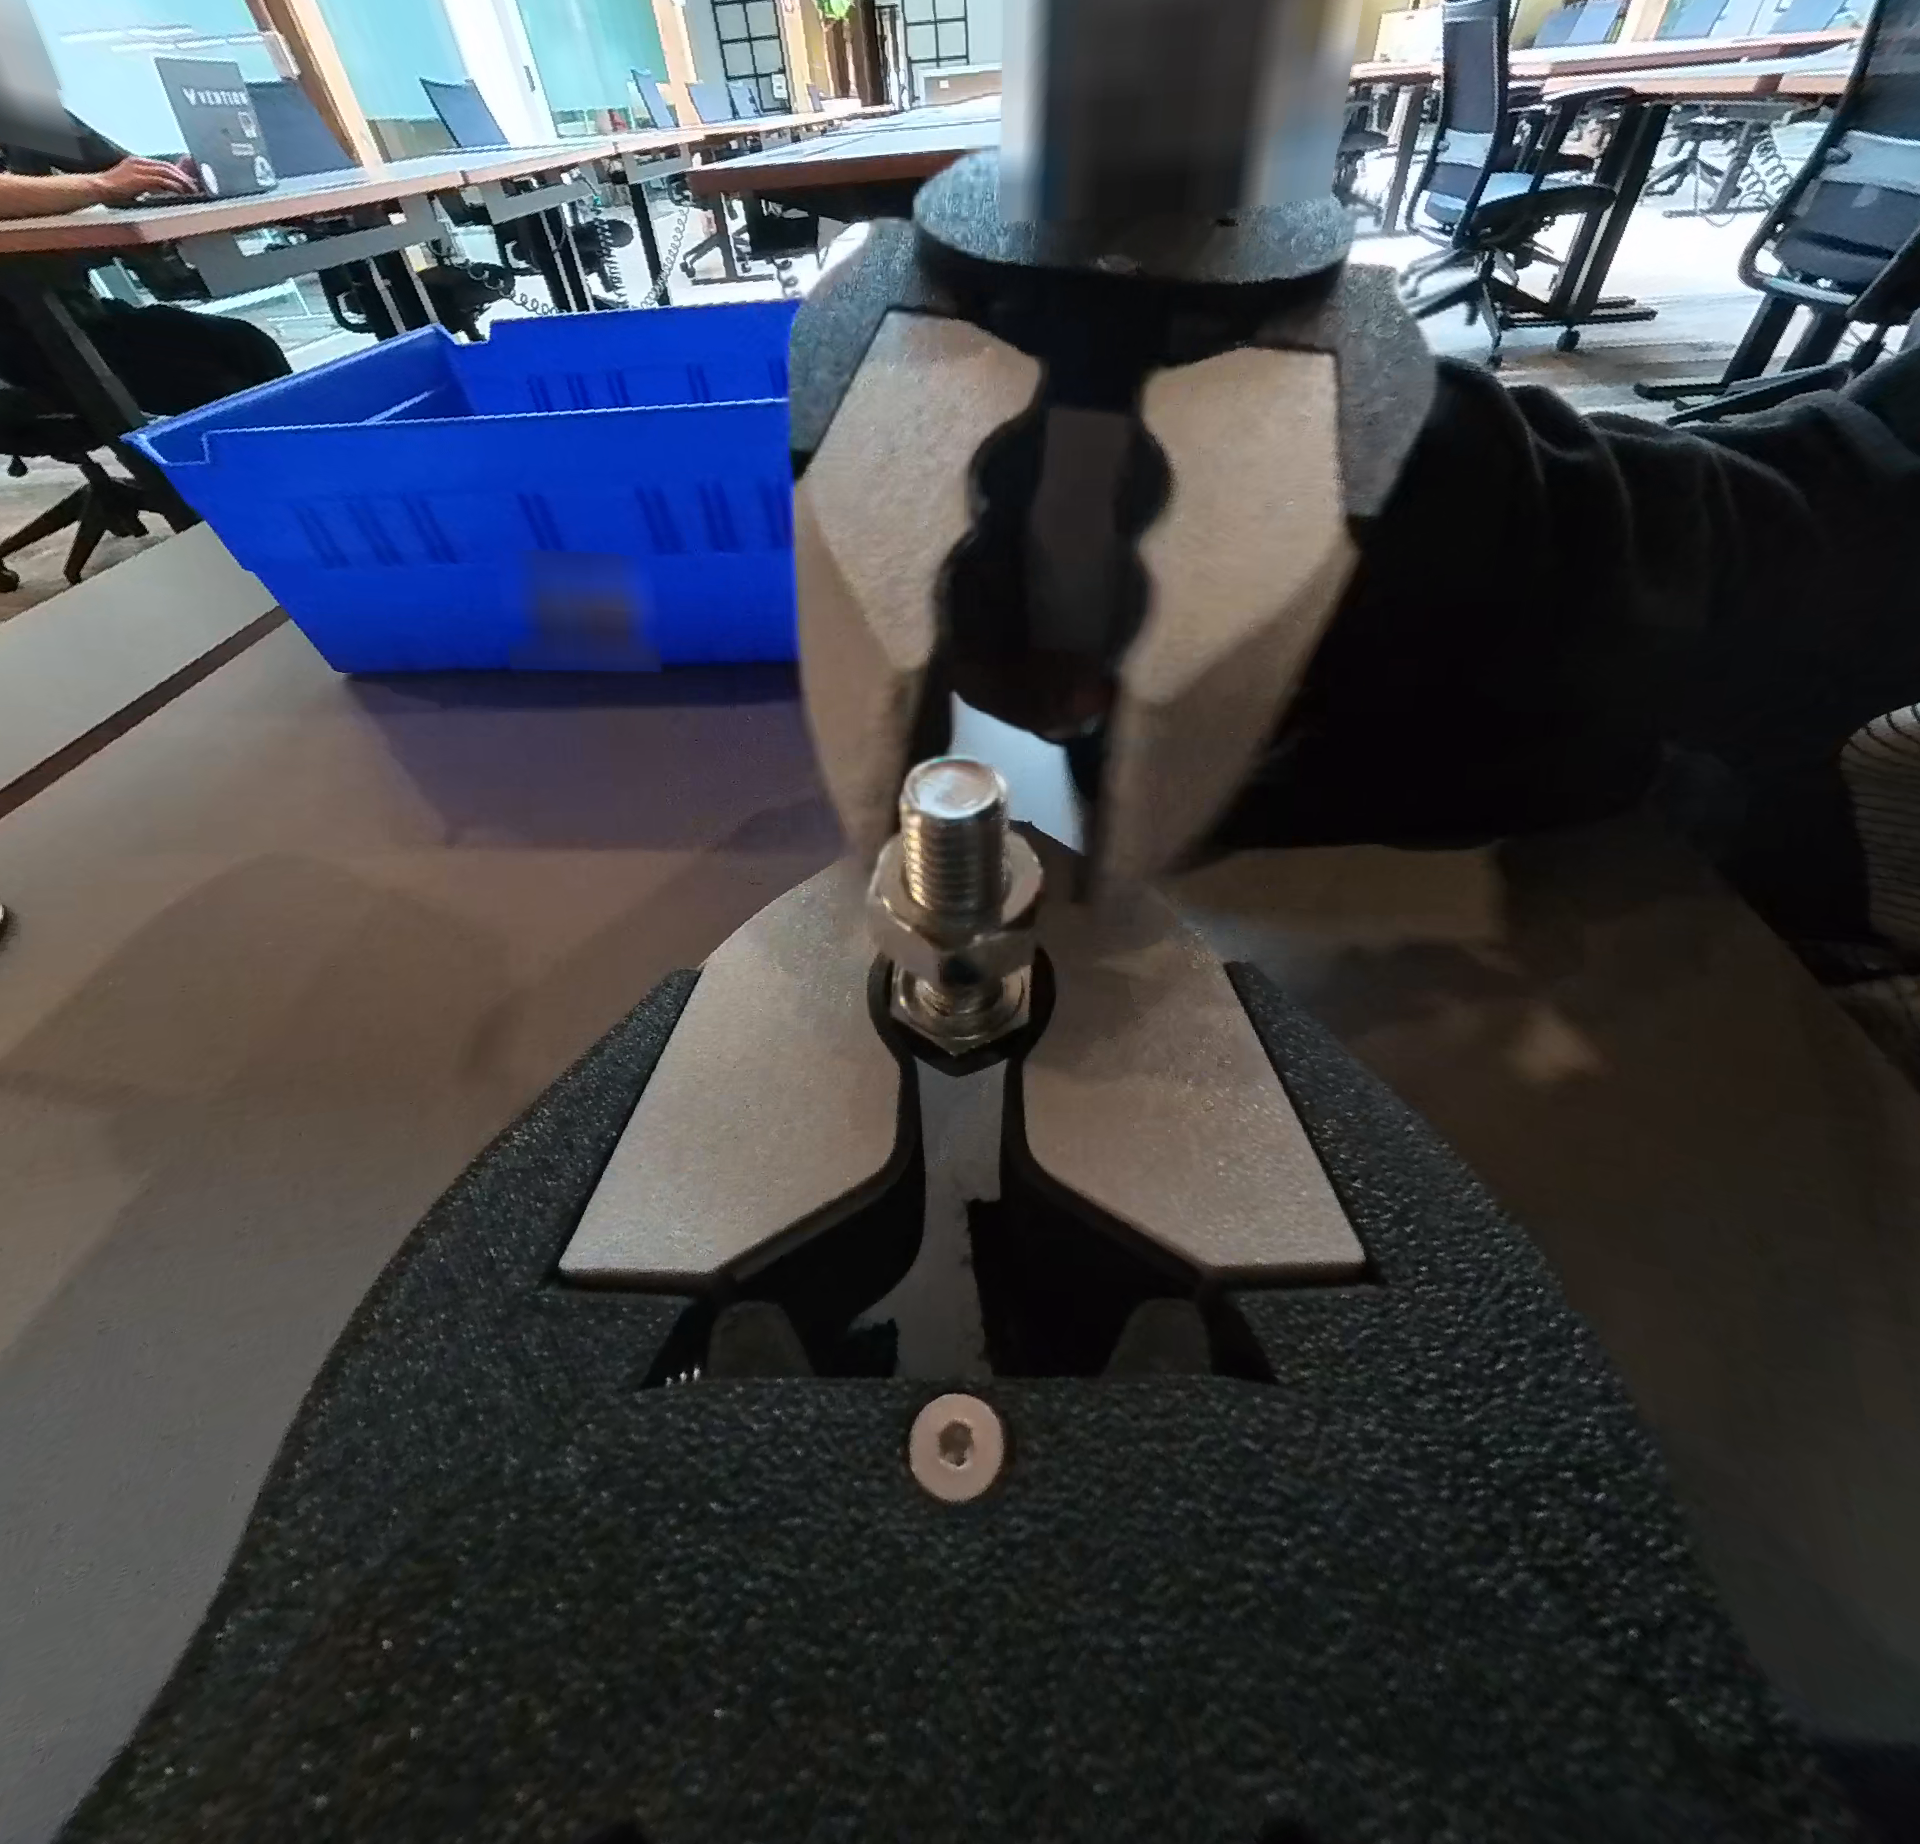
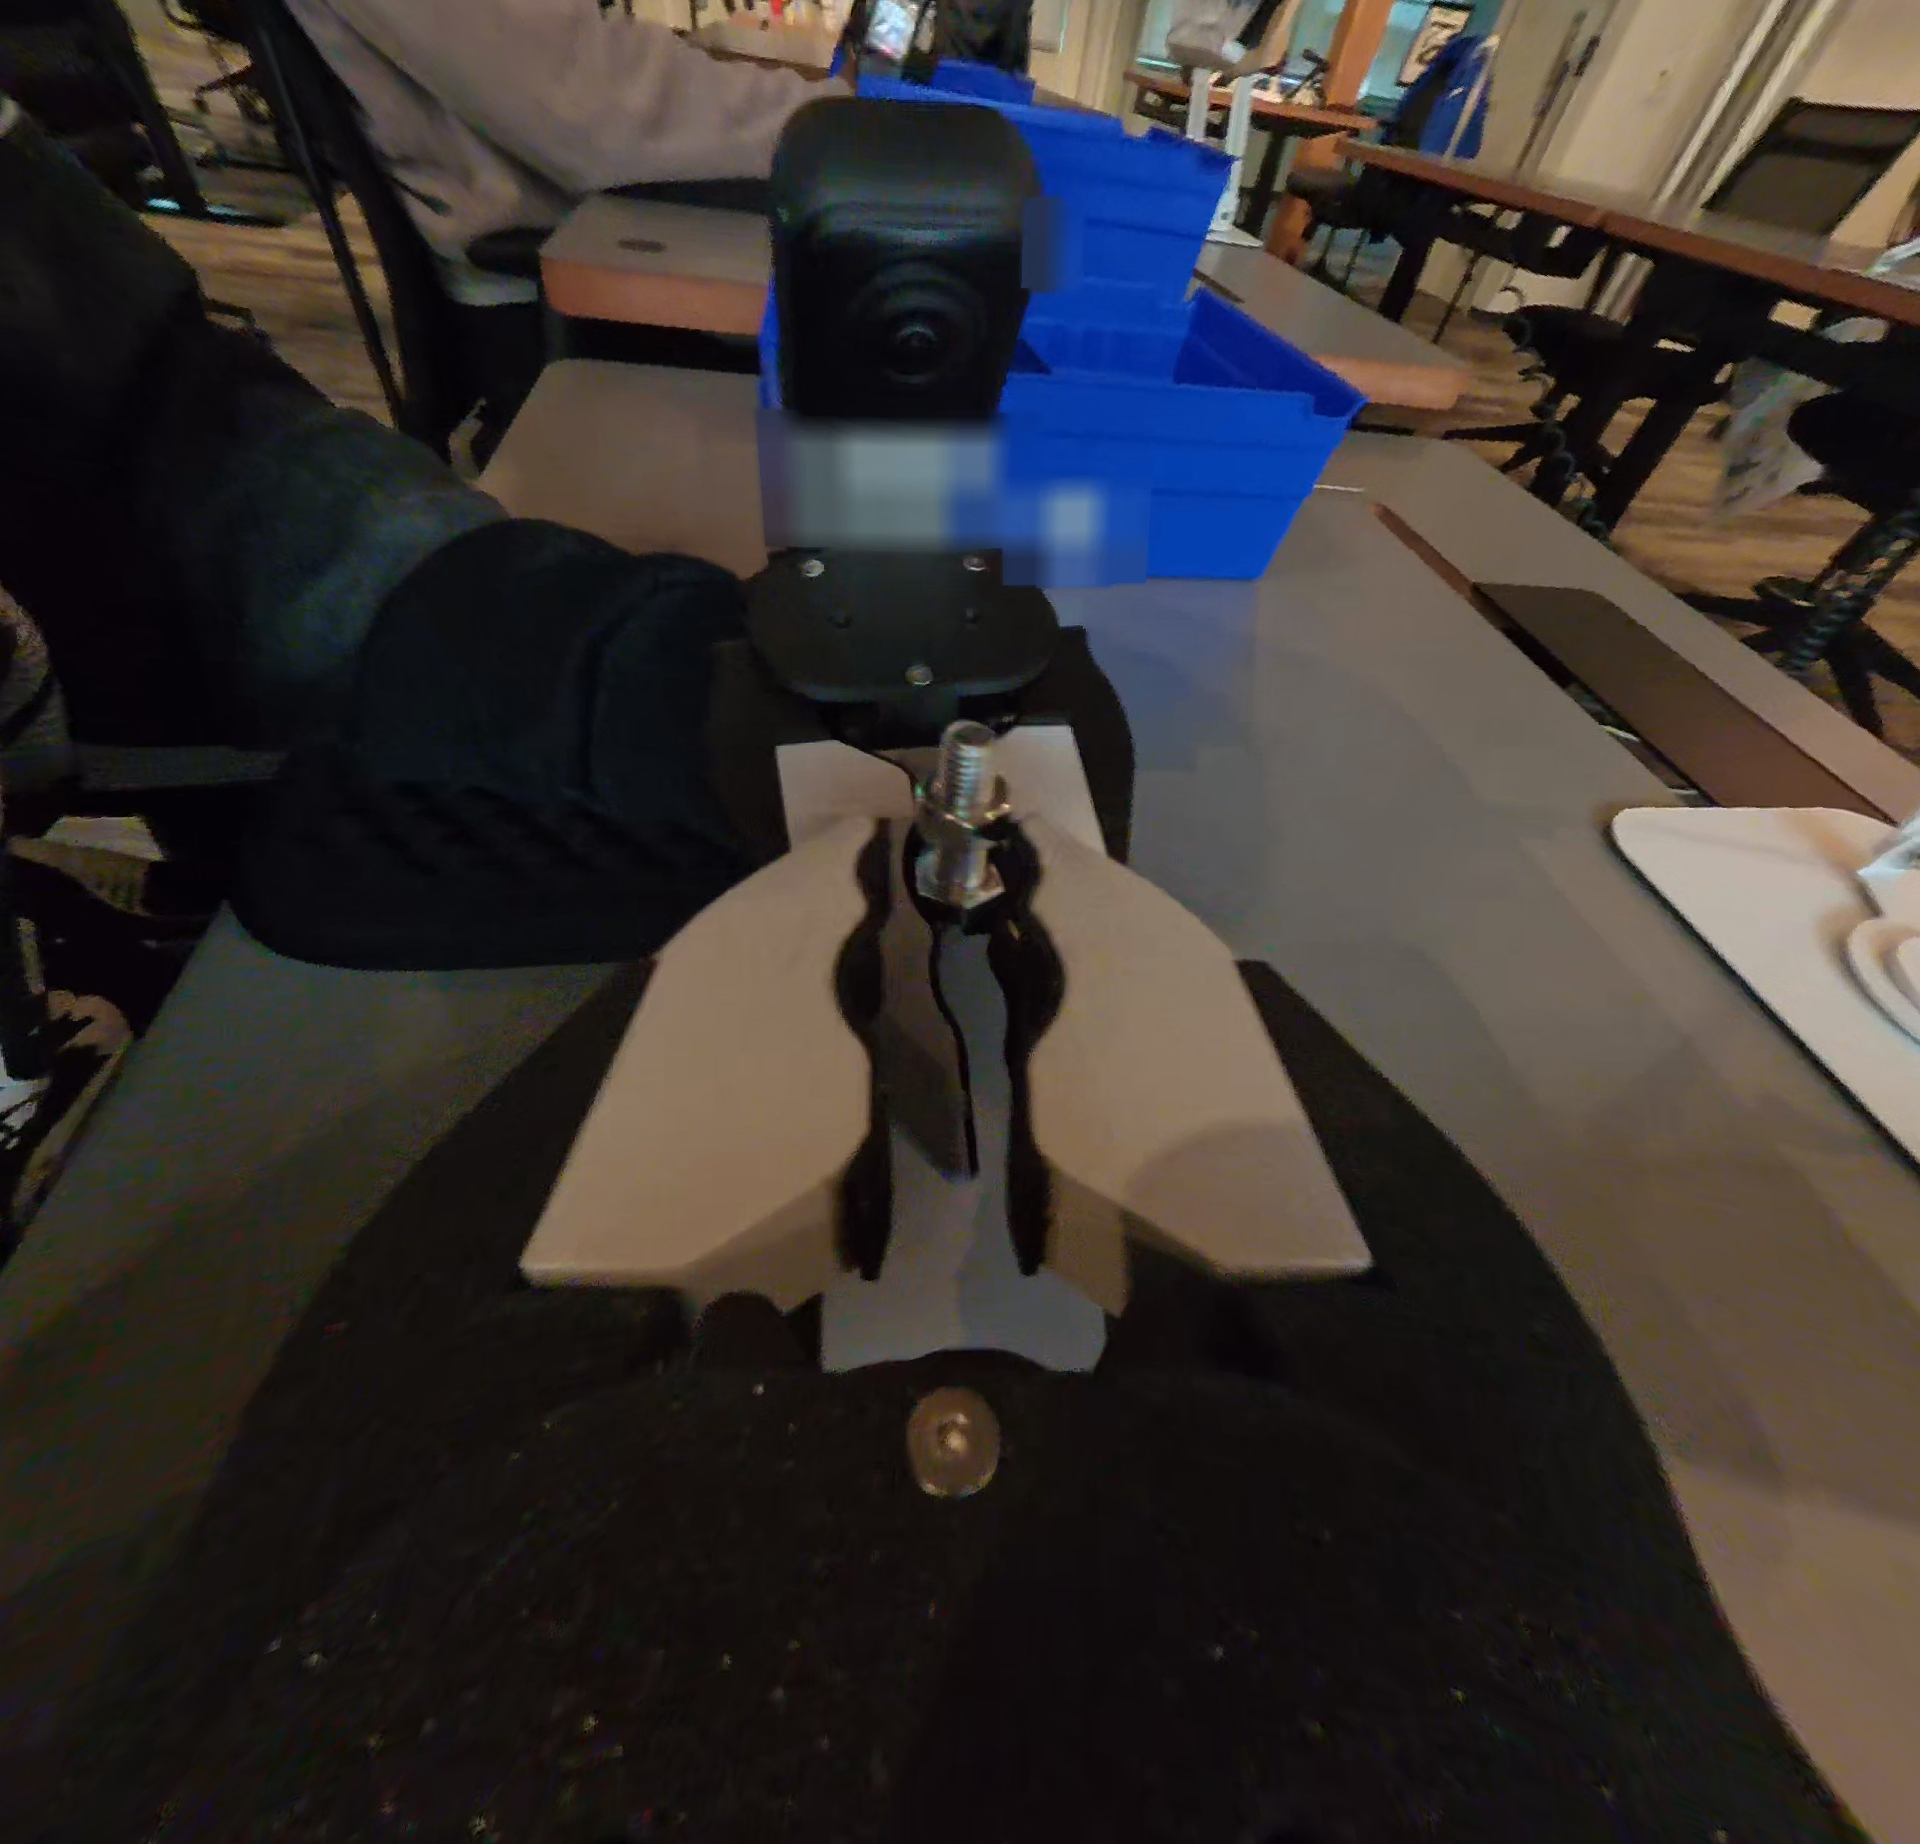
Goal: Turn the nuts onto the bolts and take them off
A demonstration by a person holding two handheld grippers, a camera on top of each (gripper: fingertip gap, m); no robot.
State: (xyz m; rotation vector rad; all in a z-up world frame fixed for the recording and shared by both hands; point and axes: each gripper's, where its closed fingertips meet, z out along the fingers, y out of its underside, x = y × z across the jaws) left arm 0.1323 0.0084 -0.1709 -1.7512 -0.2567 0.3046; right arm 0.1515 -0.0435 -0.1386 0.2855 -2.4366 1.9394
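Bins first: blue plastic storage bins [image 1: 488, 506] stand on the far side of the grey tabletop [image 1: 312, 963], and from neither camera can I see into them. My left gripper [image 1: 961, 1015] lies level over the table, its pale fingers [image 1: 748, 1098] closed around the lower end of a silver threaded steel bolt [image 1: 953, 838] that stands upright, threaded tip up. A silver hex nut [image 1: 951, 911] sits on the thread just above those fingers. My right gripper [image 1: 1081, 838] faces the left one from the far side, tilted down so its tips hang just right of the bolt, near the nut; its jaws stand a little apart and I cannot tell whether they touch it. My black-gloved right hand [image 1: 1507, 631] wraps its body. The right wrist view looks back the other way: the same bolt [image 2: 961, 807] and nut [image 2: 961, 795] beyond my right gripper [image 2: 961, 859], my gloved left hand [image 2: 499, 745] on the left gripper [image 2: 961, 890], and its black camera [image 2: 902, 267] in front of the bins [image 2: 1174, 444]. Only this view shows a white tray [image 2: 1756, 911] at the right and a person's grey sleeve [image 2: 499, 59] far left.
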